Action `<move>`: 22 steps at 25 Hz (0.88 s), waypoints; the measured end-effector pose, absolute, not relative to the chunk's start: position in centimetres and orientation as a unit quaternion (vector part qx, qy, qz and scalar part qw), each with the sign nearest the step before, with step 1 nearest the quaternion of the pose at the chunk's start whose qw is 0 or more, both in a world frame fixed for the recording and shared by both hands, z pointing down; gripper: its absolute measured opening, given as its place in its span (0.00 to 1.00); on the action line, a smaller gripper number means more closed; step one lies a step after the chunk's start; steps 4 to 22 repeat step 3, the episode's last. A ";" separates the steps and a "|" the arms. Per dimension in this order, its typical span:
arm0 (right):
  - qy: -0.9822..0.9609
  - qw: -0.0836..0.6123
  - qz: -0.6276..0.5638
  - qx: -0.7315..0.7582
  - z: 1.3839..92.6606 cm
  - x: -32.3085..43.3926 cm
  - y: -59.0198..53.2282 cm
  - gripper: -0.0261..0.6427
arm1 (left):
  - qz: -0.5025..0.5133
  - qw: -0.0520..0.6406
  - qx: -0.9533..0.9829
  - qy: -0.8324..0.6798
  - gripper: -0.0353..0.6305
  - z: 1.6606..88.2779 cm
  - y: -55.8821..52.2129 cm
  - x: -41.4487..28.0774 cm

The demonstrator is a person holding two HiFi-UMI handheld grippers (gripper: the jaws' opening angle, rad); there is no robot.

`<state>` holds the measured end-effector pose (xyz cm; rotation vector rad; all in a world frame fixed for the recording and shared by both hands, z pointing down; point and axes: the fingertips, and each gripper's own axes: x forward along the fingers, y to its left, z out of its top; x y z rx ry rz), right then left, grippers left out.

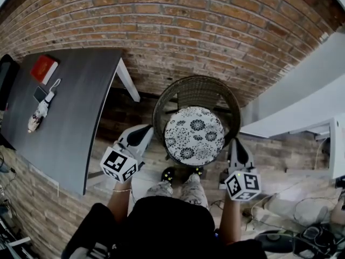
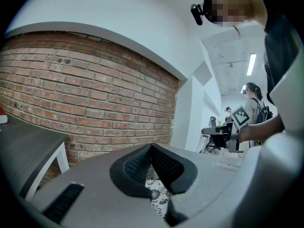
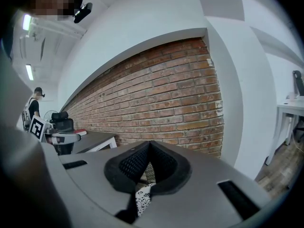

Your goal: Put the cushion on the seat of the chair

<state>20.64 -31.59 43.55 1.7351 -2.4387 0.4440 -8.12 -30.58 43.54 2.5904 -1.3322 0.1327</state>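
A round white cushion with black flowers [image 1: 194, 134] lies flat on the seat of a dark wicker chair [image 1: 197, 88] against the brick wall. My left gripper [image 1: 146, 129] hangs just left of the chair's rim, apart from the cushion. My right gripper [image 1: 236, 141] is at the rim's right side, close to the cushion's edge. In the left gripper view the left gripper [image 2: 151, 146] has its jaws meeting, with the cushion [image 2: 159, 196] showing below them. The right gripper [image 3: 150, 143] is shut the same way above the cushion [image 3: 142, 198]. Neither holds anything.
A dark grey table [image 1: 64, 117] stands left of the chair, bearing a red book [image 1: 43, 68], a phone [image 1: 40, 94] and a small white object [image 1: 39, 114]. A white desk [image 1: 302, 117] is at the right. Cables [image 1: 291, 209] lie on the floor by my feet.
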 end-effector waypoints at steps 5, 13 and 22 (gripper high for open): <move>-0.805 0.059 0.147 0.571 43.5 20.7 -31.6 0.04 | 0.046 0.112 0.882 -0.455 0.06 43.5 -30.6 -8.1; -0.805 0.059 0.147 0.571 43.5 20.7 -31.6 0.04 | 0.046 0.112 0.882 -0.455 0.06 43.5 -30.6 -8.1; -0.805 0.059 0.147 0.571 43.5 20.7 -31.6 0.04 | 0.046 0.112 0.882 -0.455 0.06 43.5 -30.6 -8.1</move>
